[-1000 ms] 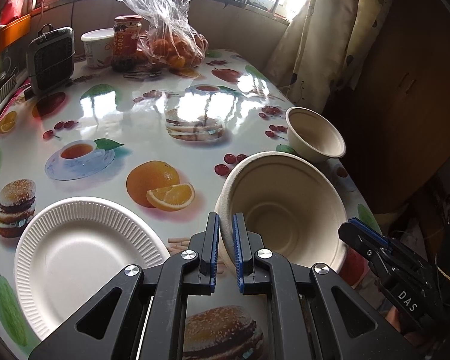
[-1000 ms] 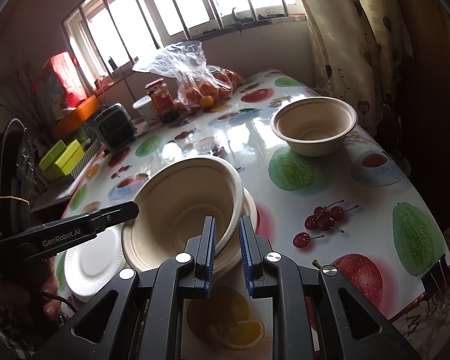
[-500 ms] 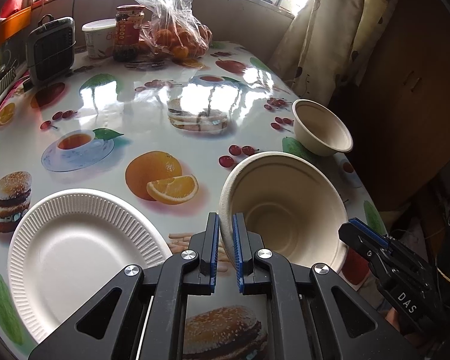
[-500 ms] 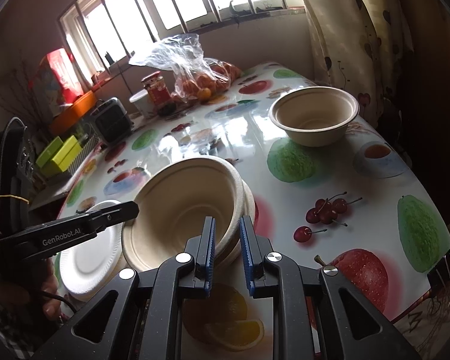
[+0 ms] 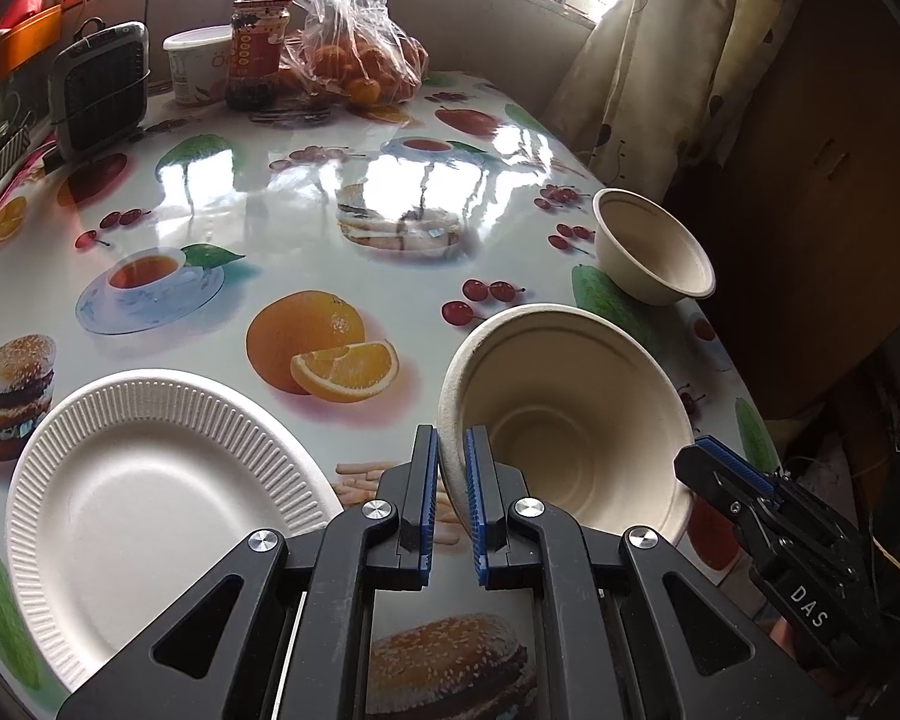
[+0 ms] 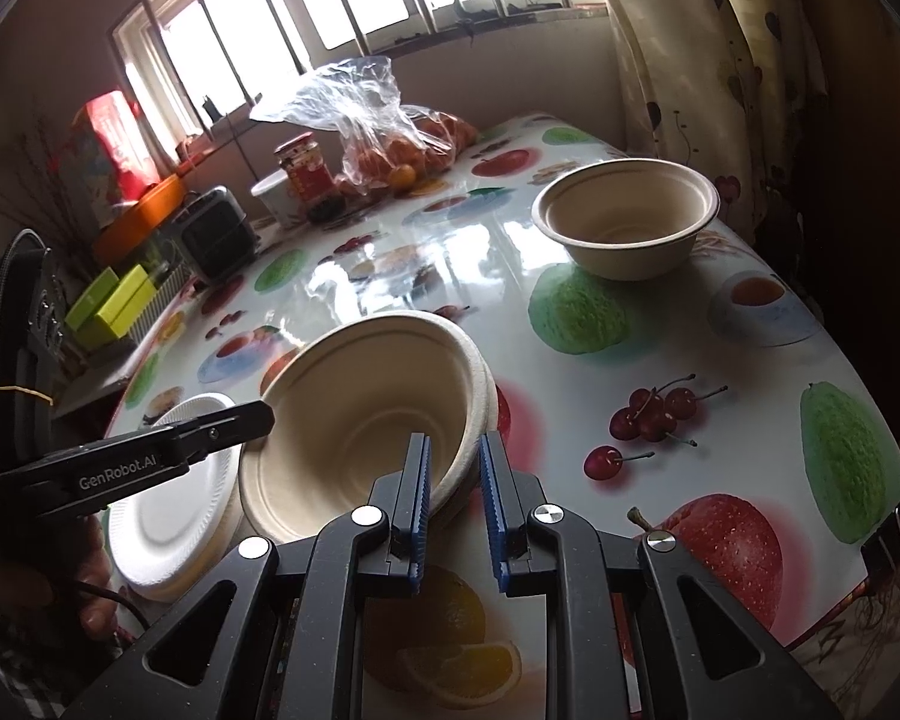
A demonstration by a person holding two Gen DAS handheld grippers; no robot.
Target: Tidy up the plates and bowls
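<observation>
Beige nested paper bowls (image 5: 570, 420) (image 6: 366, 408) hang tilted over the table's near edge. My left gripper (image 5: 450, 480) is shut on their left rim. My right gripper (image 6: 455, 480) straddles the opposite rim, its jaws slightly apart and loose around it. The right gripper also shows at the right of the left wrist view (image 5: 726, 480), and the left gripper at the left of the right wrist view (image 6: 234, 420). A white ribbed paper plate (image 5: 144, 492) (image 6: 168, 516) lies on the table left of the bowls. Another beige bowl (image 5: 651, 249) (image 6: 627, 216) stands upright near the table's right edge.
The table (image 5: 306, 192) has a glossy fruit-print cloth. At its far end stand a bag of oranges (image 5: 354, 60), a red jar (image 5: 258, 54), a white tub (image 5: 195, 66) and a small heater (image 5: 99, 90). A curtain (image 5: 660, 60) hangs at the right.
The right gripper's jaws have parted a little around the bowls' rim. The bowls have tilted slightly more. The left gripper keeps its hold.
</observation>
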